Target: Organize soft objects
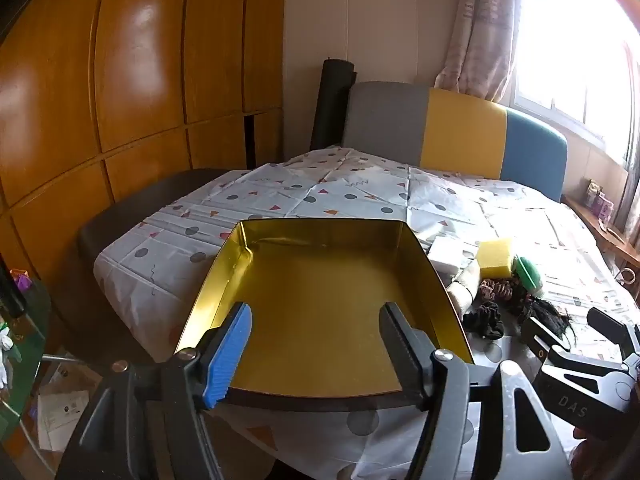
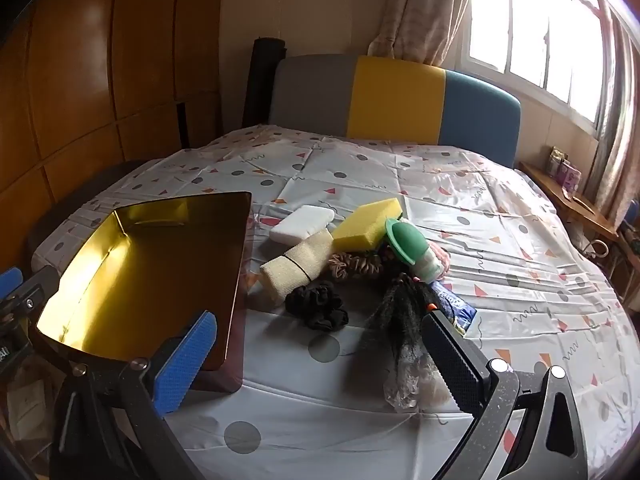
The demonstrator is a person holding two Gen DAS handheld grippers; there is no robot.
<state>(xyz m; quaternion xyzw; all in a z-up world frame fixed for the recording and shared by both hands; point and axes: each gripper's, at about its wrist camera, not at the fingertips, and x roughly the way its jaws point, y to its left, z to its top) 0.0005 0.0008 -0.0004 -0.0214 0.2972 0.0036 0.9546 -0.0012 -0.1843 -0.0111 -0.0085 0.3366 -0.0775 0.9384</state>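
Nearest to me, my left gripper (image 1: 316, 352) hangs over the near rim of the gold tin box (image 1: 320, 280), its fingers apart and pressing on nothing. The blue pad (image 1: 228, 356) sits just outside the left wall and the black one above the floor. I judge it waits there to steady the box, which sits at the table's near edge so that each drop is a short carry.

My right gripper (image 2: 320, 368) is spread as wide as it goes, with only bare tablecloth (image 2: 520, 240) between its pads. A strand of black hairpiece (image 2: 400, 320) with a crinkled clear wrapper lies just inside the black finger (image 2: 452, 368), not gripped. The wide spread suits a bulky, yielding thing, I think.

Just beyond lies the heap still to be sorted, to the right of the box and near it. A black scrunchie (image 2: 318, 306) comes first, then a rolled beige bandage (image 2: 296, 262) and a brown scrunchie (image 2: 356, 266) touching it. Behind those are a white sponge block (image 2: 302, 224) and a yellow sponge (image 2: 368, 222), with a green-capped puff (image 2: 404, 246) leaning against the yellow one. The box is empty, so I judge the sorting has not begun.

Farthest off stands the grey, yellow and blue headboard (image 2: 396, 100), with the curtained window (image 2: 532, 32) to its right.
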